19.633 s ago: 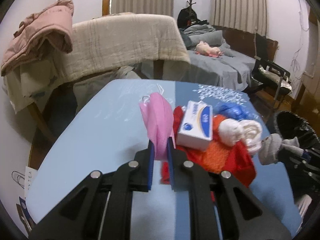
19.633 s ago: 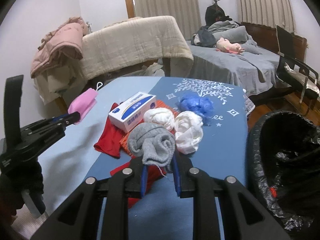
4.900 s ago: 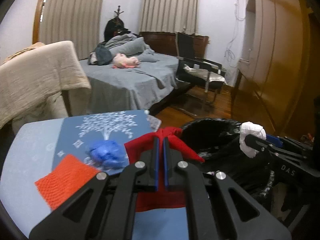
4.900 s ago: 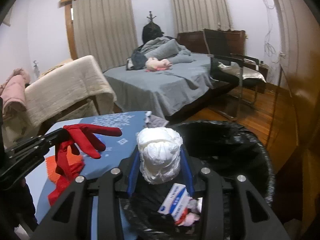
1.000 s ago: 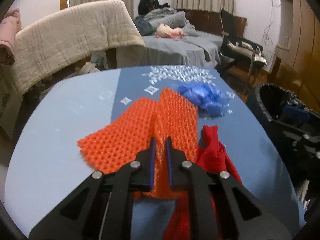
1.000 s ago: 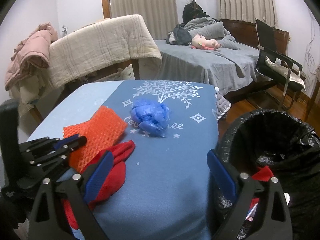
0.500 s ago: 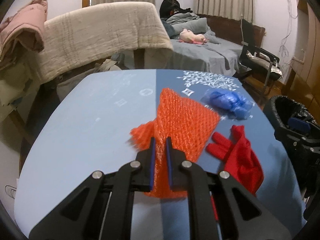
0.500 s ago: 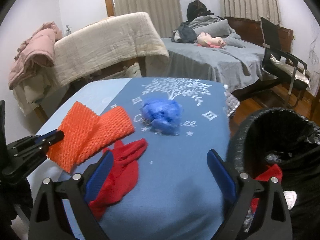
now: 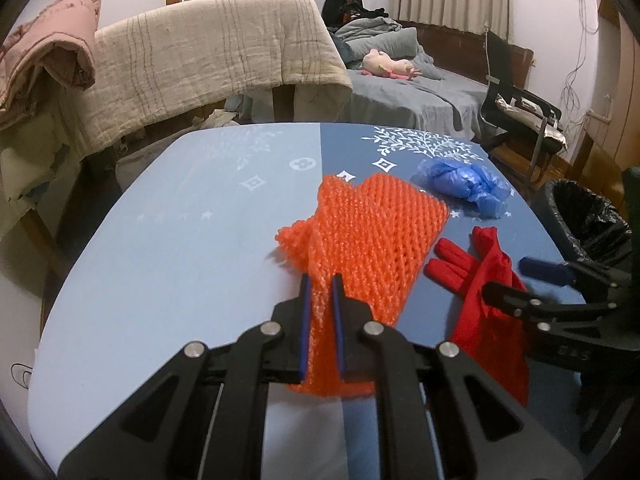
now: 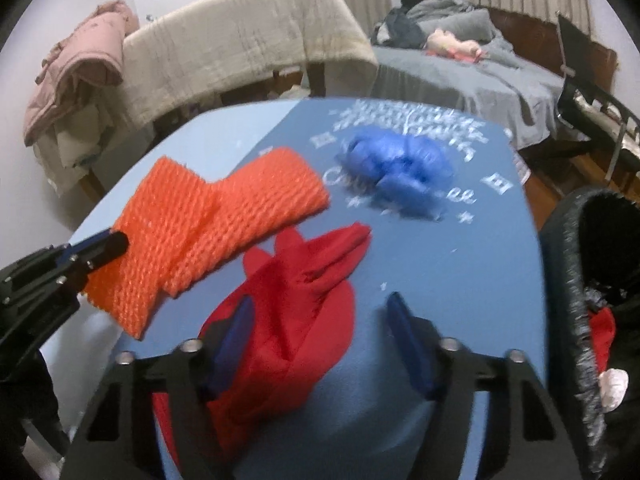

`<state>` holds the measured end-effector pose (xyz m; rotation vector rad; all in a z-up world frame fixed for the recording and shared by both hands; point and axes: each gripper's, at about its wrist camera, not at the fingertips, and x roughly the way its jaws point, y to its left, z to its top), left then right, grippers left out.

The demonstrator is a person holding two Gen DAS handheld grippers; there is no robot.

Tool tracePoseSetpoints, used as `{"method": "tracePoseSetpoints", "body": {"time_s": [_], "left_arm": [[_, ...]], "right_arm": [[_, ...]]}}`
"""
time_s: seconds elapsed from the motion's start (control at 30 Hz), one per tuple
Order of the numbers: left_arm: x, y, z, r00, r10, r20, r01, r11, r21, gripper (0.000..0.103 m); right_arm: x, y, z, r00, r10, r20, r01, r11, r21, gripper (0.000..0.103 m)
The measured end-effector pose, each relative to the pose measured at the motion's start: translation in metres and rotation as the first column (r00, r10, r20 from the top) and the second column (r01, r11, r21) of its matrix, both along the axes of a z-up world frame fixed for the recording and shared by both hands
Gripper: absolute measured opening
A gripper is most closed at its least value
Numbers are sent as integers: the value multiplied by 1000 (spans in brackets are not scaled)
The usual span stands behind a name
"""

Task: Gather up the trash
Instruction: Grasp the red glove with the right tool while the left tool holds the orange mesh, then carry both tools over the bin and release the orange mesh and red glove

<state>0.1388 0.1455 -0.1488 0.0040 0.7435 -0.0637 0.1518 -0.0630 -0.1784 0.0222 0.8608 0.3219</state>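
Note:
My left gripper [image 9: 319, 280] is shut on the near edge of an orange foam net [image 9: 372, 236], which hangs folded just above the blue table [image 9: 180, 248]; the net [image 10: 208, 216] and the left gripper [image 10: 114, 242] also show in the right wrist view. My right gripper [image 10: 320, 312] is open, its fingers on either side of a red glove [image 10: 292, 316] lying on the table; the glove [image 9: 486, 280] also shows in the left wrist view. A crumpled blue plastic glove [image 10: 400, 164] lies farther back. A black-lined trash bin [image 10: 580, 280] stands at the table's right edge.
The bin holds a red item [image 10: 602, 328] and a white wad [image 10: 614, 386]. A beige blanket over a rack [image 9: 208, 52], a pink jacket [image 9: 48, 72], a grey bed [image 9: 416, 92] and a black chair [image 9: 520, 104] stand beyond the table.
My right gripper has come down over the red glove, now between its open fingers. My left gripper holds the orange net and has shifted little.

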Motion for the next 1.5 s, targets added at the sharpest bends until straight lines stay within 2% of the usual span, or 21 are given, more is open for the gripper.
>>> {"method": "tracePoseSetpoints", "body": {"time_s": [0.07,0.1,0.13,0.17,0.37,0.73,1.5], "left_arm": [[0,1,0,1000,-1,-2,1,1000,-1,9],[0,0,0,1000,-1,-2,1,1000,-1,9],[-1,0,0,1000,-1,-1,1,1000,-1,9],[0,0,1,1000,-2,0,2,1000,-1,9],[-3,-4,7,1000,-7,16,7,1000,-3,9],[-7,-19,30,998,-29,54,29,1000,-2,9],[-15,-90,86,979,-146,142,150,989,-18,9]], "right_arm": [[1,3,-3,1000,18,-21,-18,1000,0,32],[1,4,-3,999,28,-22,-28,1000,4,27],[0,5,-2,999,40,-22,-39,999,9,16],[-1,6,-1,998,53,-23,-53,999,13,12],[-11,3,20,997,72,27,-73,997,36,10],[-21,-20,64,992,29,119,-36,997,62,10],[-50,-100,122,960,-151,234,133,987,92,10]]}}
